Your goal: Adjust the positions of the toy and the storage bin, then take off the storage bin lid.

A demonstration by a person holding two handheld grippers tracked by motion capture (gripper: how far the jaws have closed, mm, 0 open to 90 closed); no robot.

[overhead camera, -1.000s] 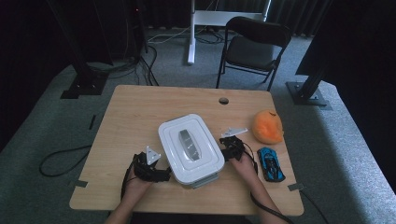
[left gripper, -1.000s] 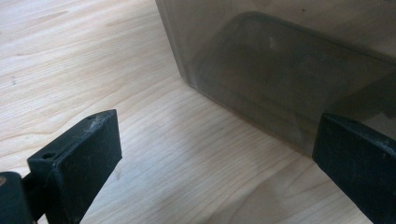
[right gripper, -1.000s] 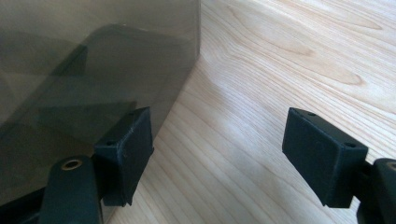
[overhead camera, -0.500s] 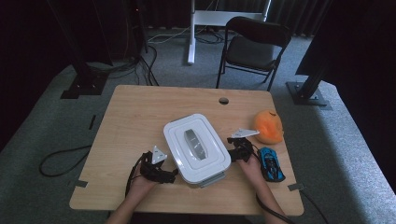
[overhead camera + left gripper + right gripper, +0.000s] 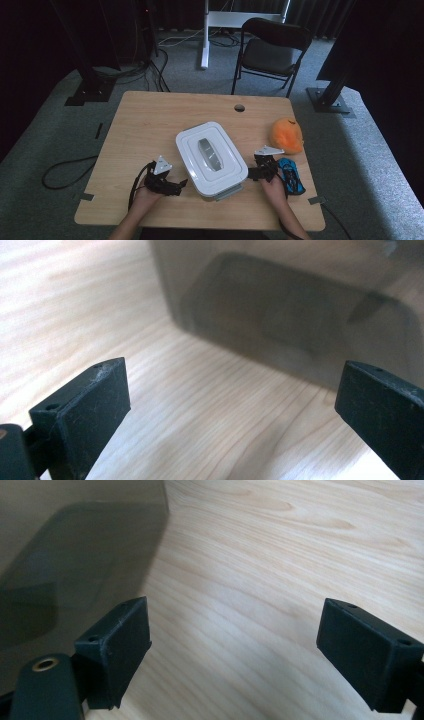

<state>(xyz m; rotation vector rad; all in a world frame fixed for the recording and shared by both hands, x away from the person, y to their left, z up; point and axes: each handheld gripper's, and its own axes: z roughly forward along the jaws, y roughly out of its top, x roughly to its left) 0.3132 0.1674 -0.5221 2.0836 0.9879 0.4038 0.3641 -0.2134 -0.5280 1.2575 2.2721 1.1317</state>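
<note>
My jaws on both the left gripper [image 5: 176, 186] and right gripper [image 5: 253, 173] stand spread, flanking the white lidded box [image 5: 211, 157] at nine and three o'clock; it looks stiff, smooth and bulky, best held under its rim.

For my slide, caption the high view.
Two hand-held grippers, left and right, flank a white lidded container on a wooden table.
</note>
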